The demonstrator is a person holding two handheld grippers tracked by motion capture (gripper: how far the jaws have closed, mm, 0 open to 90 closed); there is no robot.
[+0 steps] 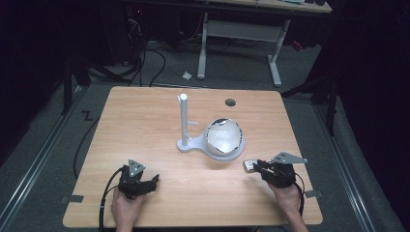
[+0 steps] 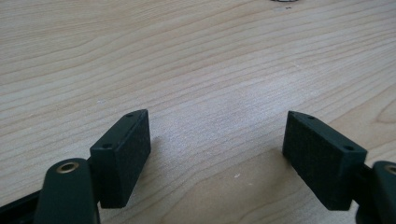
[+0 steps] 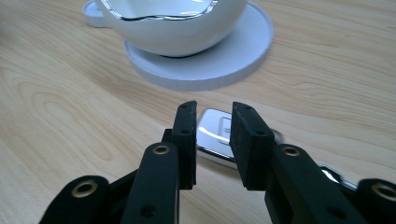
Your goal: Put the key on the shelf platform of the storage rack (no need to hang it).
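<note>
Shiny silver key fob [image 3: 215, 135] is sitting between the two black jaws of the right gripper [image 3: 214, 122], and the jaws are pinching it from both sides. In the high view the fob [image 1: 249, 166] is sticking out at the tip of the right gripper [image 1: 255, 166], low over the wooden table [image 1: 145, 125], near the front right part of it. A hand [image 1: 289, 198] is holding this gripper from the bottom edge.

Just beyond the fob, a white bowl [image 1: 224, 137] with a shiny wavy rim is resting on a round white base [image 3: 243, 51]. The base is joined to a tall white post [image 1: 184, 118] that is standing upright near the middle of the table. The fob is close to the base but not touching it.

The left gripper [image 1: 154, 180] is lying over the front left part of the table, well apart from the bowl, and another hand [image 1: 126, 209] is holding it. In the left gripper view its two black jaws are standing wide apart [image 2: 217, 140], with bare wood between them and nothing in their grip. A black cable [image 1: 107, 191] is trailing from this gripper toward the table's front edge. A small dark round hole [image 1: 230, 102] is showing in the table top behind the bowl.
</note>
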